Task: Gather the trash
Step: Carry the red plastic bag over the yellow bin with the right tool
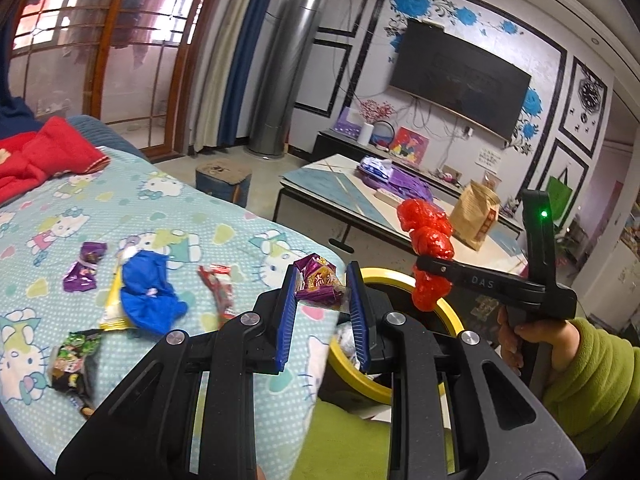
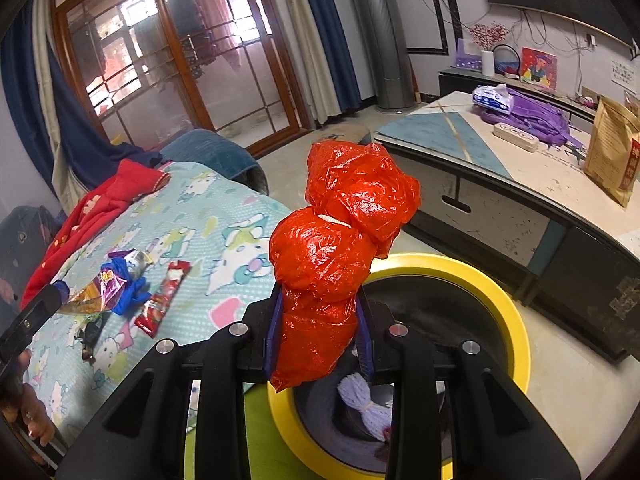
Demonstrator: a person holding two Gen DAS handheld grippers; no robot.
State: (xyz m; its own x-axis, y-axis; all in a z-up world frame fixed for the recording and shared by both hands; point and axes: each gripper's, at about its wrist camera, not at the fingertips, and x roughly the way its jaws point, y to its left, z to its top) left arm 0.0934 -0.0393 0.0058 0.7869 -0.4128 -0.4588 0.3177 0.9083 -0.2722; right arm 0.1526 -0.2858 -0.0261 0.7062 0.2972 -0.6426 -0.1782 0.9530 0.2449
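My left gripper (image 1: pixel 322 276) is shut on a crumpled purple candy wrapper (image 1: pixel 316 280), held over the bed's edge beside the yellow-rimmed bin (image 1: pixel 352 372). My right gripper (image 2: pixel 320 300) is shut on a knotted red plastic bag (image 2: pixel 340 240) that hangs just above the bin's yellow rim (image 2: pixel 500 292). The left wrist view shows that right gripper (image 1: pixel 434 262) and the red bag (image 1: pixel 428 236) over the bin. On the Hello Kitty sheet (image 1: pixel 192 240) lie a blue glove (image 1: pixel 148 296), a purple wrapper (image 1: pixel 86 268), a red wrapper (image 1: pixel 220 292), a yellow wrapper (image 1: pixel 114 304) and a green-black packet (image 1: pixel 74 356).
A lavender bundle (image 2: pixel 360 400) lies inside the bin. A low coffee table (image 1: pixel 340 196) stands beyond it with a brown paper bag (image 1: pixel 476 216) and purple items. A red garment (image 1: pixel 48 152) lies at the bed's far end. A box-like stool (image 1: pixel 224 180) stands on the floor.
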